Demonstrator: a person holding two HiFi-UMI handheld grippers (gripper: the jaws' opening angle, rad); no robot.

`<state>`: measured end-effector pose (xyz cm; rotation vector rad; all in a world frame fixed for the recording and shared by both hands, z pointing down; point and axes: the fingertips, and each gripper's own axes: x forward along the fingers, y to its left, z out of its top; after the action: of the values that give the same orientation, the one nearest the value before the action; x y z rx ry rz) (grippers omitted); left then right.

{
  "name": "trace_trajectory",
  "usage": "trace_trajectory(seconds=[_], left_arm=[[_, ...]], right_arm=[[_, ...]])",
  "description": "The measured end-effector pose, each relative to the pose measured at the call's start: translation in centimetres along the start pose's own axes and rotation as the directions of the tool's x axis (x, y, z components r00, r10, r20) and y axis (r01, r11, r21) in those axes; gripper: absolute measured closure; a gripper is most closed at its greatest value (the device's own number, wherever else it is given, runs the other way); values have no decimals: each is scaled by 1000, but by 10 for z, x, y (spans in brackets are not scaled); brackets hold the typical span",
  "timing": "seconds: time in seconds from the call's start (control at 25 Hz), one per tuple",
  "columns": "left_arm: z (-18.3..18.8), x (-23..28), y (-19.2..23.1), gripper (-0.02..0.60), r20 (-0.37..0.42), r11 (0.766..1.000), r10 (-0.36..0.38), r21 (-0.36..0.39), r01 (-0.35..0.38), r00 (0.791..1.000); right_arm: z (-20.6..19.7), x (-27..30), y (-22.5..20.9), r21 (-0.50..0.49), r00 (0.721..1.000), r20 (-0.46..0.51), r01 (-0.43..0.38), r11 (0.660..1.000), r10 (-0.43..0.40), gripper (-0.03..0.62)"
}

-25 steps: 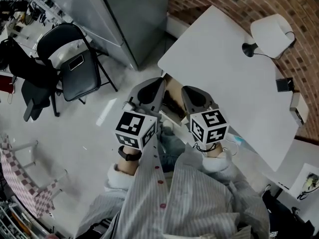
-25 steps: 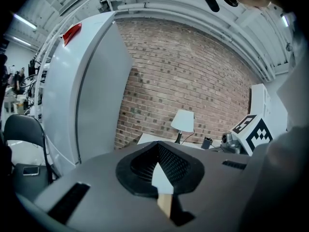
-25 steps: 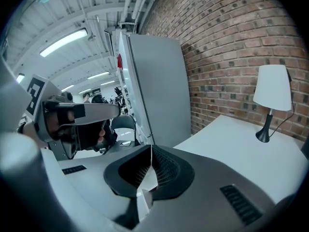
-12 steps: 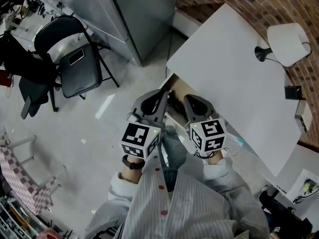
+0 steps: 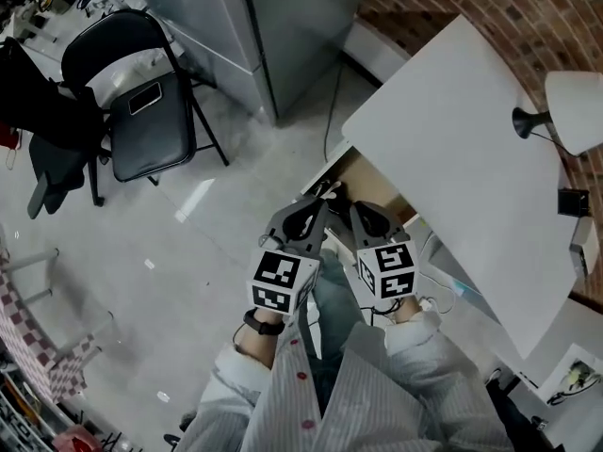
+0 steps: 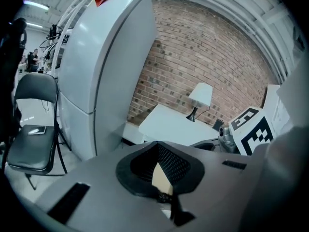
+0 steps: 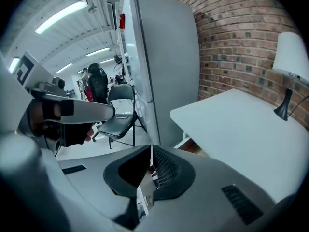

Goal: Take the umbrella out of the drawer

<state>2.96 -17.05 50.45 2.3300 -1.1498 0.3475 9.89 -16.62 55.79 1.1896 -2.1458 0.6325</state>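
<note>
Head view: both grippers are sitting side by side at frame centre, tips pointing up-frame toward the open drawer (image 5: 377,181) under the near-left edge of the white table (image 5: 452,149). The left gripper (image 5: 316,210) is hanging just below the drawer's left end and the right gripper (image 5: 362,213) just below its middle. A dark bundle that I'm reading as the umbrella (image 5: 335,196) is lying in the drawer's left end, right beside the left tips. It's too small to tell whether they're touching. A lamp (image 5: 577,102) is standing at the right edge and a folding chair (image 5: 146,121) at upper left, with a phone (image 5: 144,99) on its seat. A grey cabinet (image 5: 283,26) is standing at top centre.

Left gripper view: the jaws are meeting at the tips, gripping nothing. Only a beige sliver is showing through the recess behind them. The cabinet is filling the left, the brick wall (image 6: 207,47) and lamp are sitting centre-right, and the right gripper's marker cube is showing at the right edge.

Right gripper view: the jaws are pressed together and carrying nothing. The table is filling the right half, with the cabinet and chair at centre. The left gripper is crossing the left edge, a hand gripping it.
</note>
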Motion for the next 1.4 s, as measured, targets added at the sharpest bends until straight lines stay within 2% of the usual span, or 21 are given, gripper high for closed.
trace_trajectory(seconds=[0.24, 0.6, 0.8, 1.04, 1.08, 1.16, 1.4], left_arm=[[-65, 29, 15, 572, -94, 999, -14, -32, 11, 995], [-147, 55, 35, 572, -239, 996, -33, -92, 11, 971], [-175, 69, 42, 572, -295, 993, -43, -121, 8, 955], [-189, 86, 40, 572, -327, 989, -65, -150, 16, 943], [-191, 88, 38, 572, -332, 987, -70, -158, 18, 941], [-196, 91, 37, 572, -335, 984, -73, -175, 14, 939], [-200, 96, 35, 572, -337, 973, -82, -229, 3, 938]], right_arm=[[-47, 48, 1, 30, 997, -78, -13, 999, 15, 557], [-109, 103, -5, 83, 987, -156, -17, 996, 29, 557], [-139, 127, -18, 61, 975, -223, -9, 998, 23, 556], [-168, 150, -31, 42, 949, -308, -49, 998, 60, 546], [-173, 153, -32, 41, 944, -322, -57, 998, 68, 534], [-182, 159, -33, 47, 930, -357, -78, 996, 90, 467], [-216, 170, -40, 48, 872, -474, -115, 992, 124, 379]])
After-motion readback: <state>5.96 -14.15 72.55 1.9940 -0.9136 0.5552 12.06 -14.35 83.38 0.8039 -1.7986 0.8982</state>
